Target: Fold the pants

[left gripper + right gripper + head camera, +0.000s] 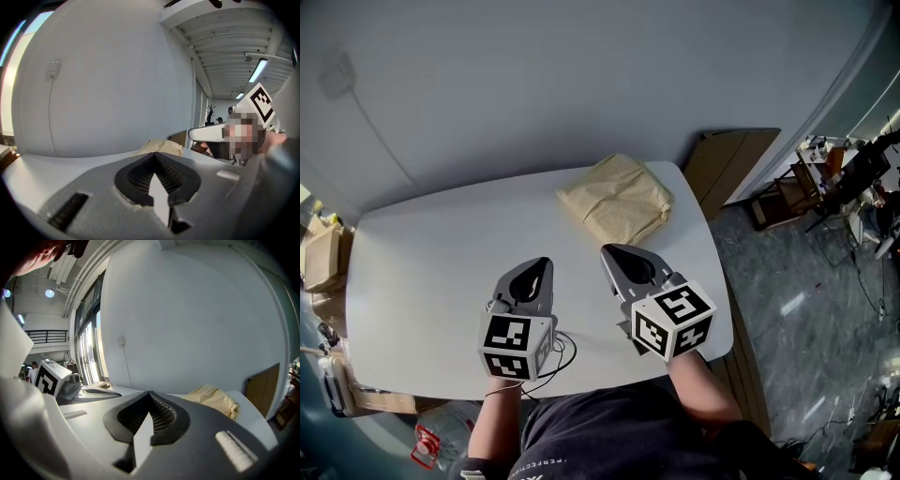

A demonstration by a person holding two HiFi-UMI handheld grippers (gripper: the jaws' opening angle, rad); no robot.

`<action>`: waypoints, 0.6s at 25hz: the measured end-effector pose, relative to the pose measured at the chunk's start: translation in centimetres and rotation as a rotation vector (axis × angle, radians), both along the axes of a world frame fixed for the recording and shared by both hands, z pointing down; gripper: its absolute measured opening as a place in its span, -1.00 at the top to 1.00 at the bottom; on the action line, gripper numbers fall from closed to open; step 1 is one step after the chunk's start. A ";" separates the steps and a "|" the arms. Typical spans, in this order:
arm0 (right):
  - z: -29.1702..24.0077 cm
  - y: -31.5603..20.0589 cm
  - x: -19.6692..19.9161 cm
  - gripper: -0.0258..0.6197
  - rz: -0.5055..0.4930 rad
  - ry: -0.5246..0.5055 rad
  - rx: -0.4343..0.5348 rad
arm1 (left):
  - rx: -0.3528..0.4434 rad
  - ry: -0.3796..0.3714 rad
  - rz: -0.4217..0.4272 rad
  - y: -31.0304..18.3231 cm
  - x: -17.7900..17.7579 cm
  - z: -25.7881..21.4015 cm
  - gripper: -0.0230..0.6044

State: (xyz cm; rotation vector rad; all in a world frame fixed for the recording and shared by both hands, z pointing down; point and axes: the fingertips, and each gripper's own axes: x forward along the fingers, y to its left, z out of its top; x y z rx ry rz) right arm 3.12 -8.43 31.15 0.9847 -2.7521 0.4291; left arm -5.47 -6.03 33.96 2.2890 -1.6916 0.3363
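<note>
Left tongs (544, 265) and right tongs (609, 253) are both shut and empty, held side by side over the near half of the table (422, 272). They are well apart from the pants (617, 199), which lie as a compact folded bundle near the far right corner. Risk, as judged: the bundle sits close to the table's far and right edges (wall behind, floor drop at right), so a nudge from shut tongs or a one-layer pinch could slide it off or undo the fold. Open room is ample, with bare table to the left and between tongs and bundle.
</note>
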 end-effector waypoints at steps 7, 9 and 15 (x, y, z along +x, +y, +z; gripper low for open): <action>0.0 -0.2 0.2 0.92 0.008 -0.015 -0.010 | -0.014 -0.017 -0.003 0.0 -0.1 0.5 0.93; 0.1 -0.1 0.2 0.92 0.007 -0.013 -0.012 | -0.014 -0.017 -0.004 0.0 -0.1 0.6 0.93; 0.3 -0.4 0.6 0.92 0.008 0.003 -0.010 | -0.014 -0.016 -0.009 -0.2 0.1 0.6 0.93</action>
